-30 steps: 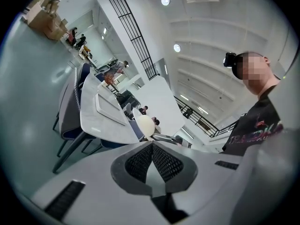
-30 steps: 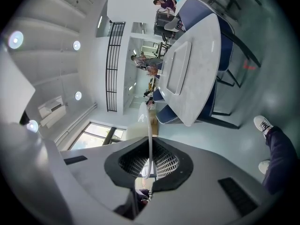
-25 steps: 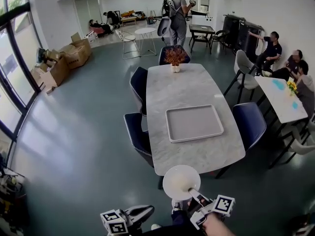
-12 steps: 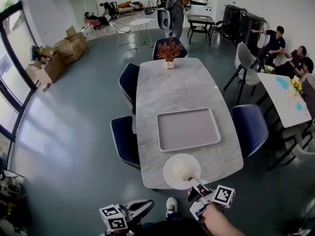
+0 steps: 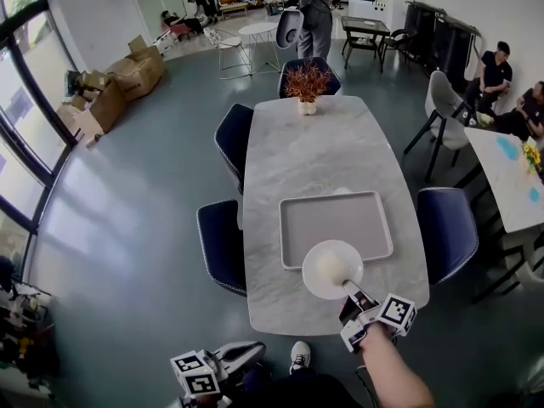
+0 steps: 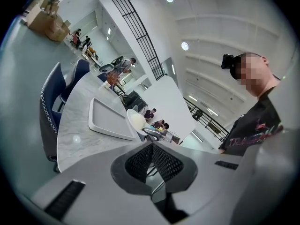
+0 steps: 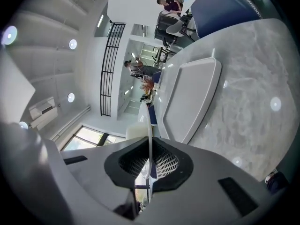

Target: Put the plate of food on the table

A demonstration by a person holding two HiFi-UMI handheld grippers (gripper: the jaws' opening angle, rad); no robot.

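Plate [image 5: 311, 260] has come forward since a second ago: it was short of the near end of the tabletop [image 5: 314, 147], now it hangs over the near edge of the grey tray [image 5: 340, 215], and the whole view has closed in on the tabletop. Right tool [image 5: 350, 291] is clenched on the plate's near rim; in the right gripper view the thin white rim [image 7: 149, 125] runs edge-on between the pads of that tool [image 7: 149, 161]. Gripping by the rim keeps the tool clear of the pale mound of food [image 5: 331, 269] and leaves the underside free to land flat. Plate looks roughly level, likely so the food does not slide. Can't tell if it touches the tray yet; judged as carried, not set down. Left tool [image 5: 255, 352] hangs low near the person's body, well apart from the plate, doing nothing; the left gripper view shows its pads [image 6: 140, 161] pressed together with nothing between them. Potted plant [image 5: 307, 87] sits at the far end, out of the way. Next move probably calls for lowering, then letting go.
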